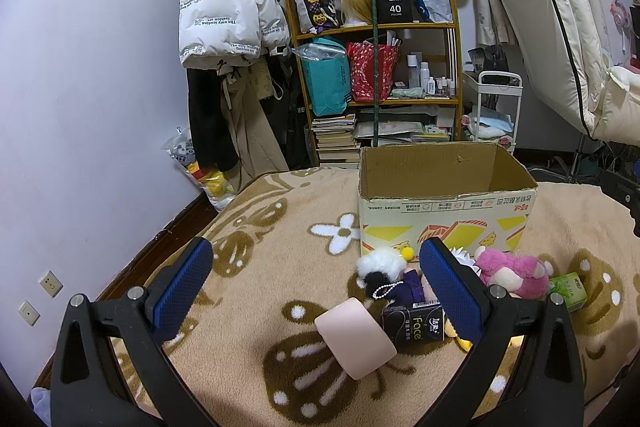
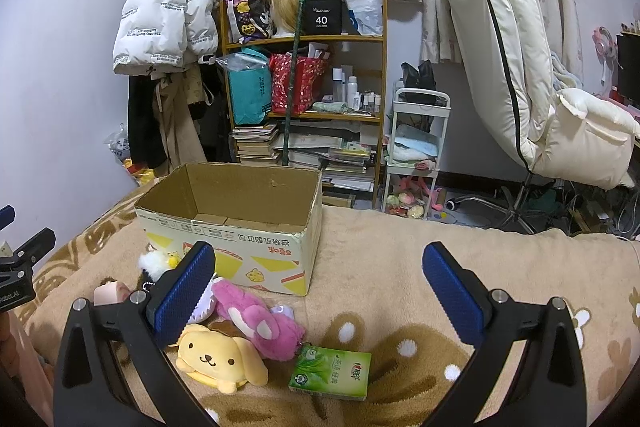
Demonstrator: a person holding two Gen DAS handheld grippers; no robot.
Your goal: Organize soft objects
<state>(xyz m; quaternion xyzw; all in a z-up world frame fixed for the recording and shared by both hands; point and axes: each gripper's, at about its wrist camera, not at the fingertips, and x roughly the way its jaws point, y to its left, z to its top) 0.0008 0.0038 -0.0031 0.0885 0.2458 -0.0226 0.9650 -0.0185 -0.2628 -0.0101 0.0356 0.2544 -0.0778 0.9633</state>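
An open cardboard box (image 1: 444, 223) (image 2: 240, 247) stands on the beige blanket, and its inside looks empty. In front of it lie a pink plush (image 1: 512, 273) (image 2: 260, 323), a yellow dog plush (image 2: 220, 355), a white-and-black fluffy plush (image 1: 378, 267) (image 2: 154, 263), a pale pink soft roll (image 1: 356, 337), a black tissue pack (image 1: 414, 321) and a green tissue pack (image 2: 330, 371) (image 1: 568, 291). My left gripper (image 1: 316, 291) is open and empty above the pink roll. My right gripper (image 2: 318, 293) is open and empty, right of the plush toys.
The blanket (image 2: 400, 267) covers a bed with its edge by the left wall. Behind stand a crowded wooden shelf (image 2: 304, 79), hanging coats (image 1: 228, 27), a white trolley (image 2: 416, 147) and a cream recliner chair (image 2: 520, 67).
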